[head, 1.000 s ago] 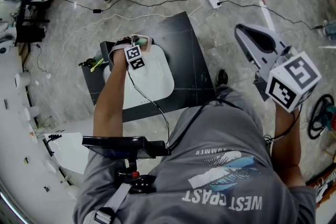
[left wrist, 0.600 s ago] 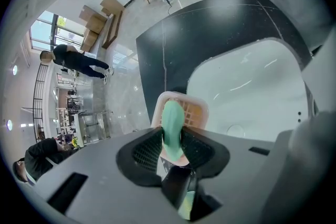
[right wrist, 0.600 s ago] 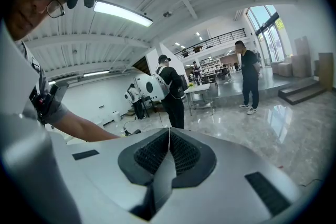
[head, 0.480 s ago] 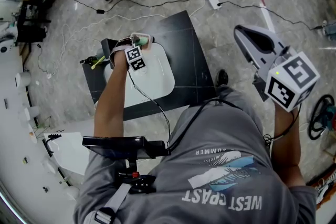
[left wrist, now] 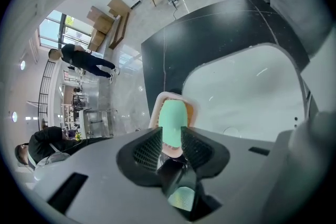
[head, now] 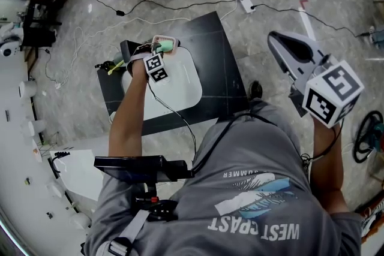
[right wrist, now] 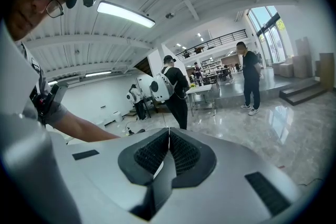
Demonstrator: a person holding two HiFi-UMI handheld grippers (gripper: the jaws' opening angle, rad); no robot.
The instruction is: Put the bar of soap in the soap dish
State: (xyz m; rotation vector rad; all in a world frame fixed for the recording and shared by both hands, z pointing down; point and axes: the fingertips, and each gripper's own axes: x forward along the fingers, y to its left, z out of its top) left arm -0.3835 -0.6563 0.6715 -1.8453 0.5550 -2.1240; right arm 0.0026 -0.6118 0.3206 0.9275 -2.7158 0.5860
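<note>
The green bar of soap [left wrist: 172, 119] is clamped between the jaws of my left gripper [left wrist: 171, 131], which is shut on it. The bar's far end lies over a pale soap dish [left wrist: 155, 110] with an orange inside. The dish stands on the black table [left wrist: 210, 34] beside a white basin [left wrist: 252, 92]. In the head view the soap [head: 168, 44] and left gripper [head: 161, 50] are at the basin's far left corner. Whether the bar touches the dish I cannot tell. My right gripper [head: 277, 38] is held up in the air at the right, away from the table, shut and empty [right wrist: 168, 136].
The white basin [head: 180, 84] fills most of the black table [head: 216, 51]. A few small green and yellow items [head: 113, 66] lie at the table's left edge. A power strip [head: 245, 1] and cables lie on the floor beyond. People stand farther off.
My left gripper has shifted slightly farther along the table's far side with the soap still in it. The right gripper has stayed where it was.
</note>
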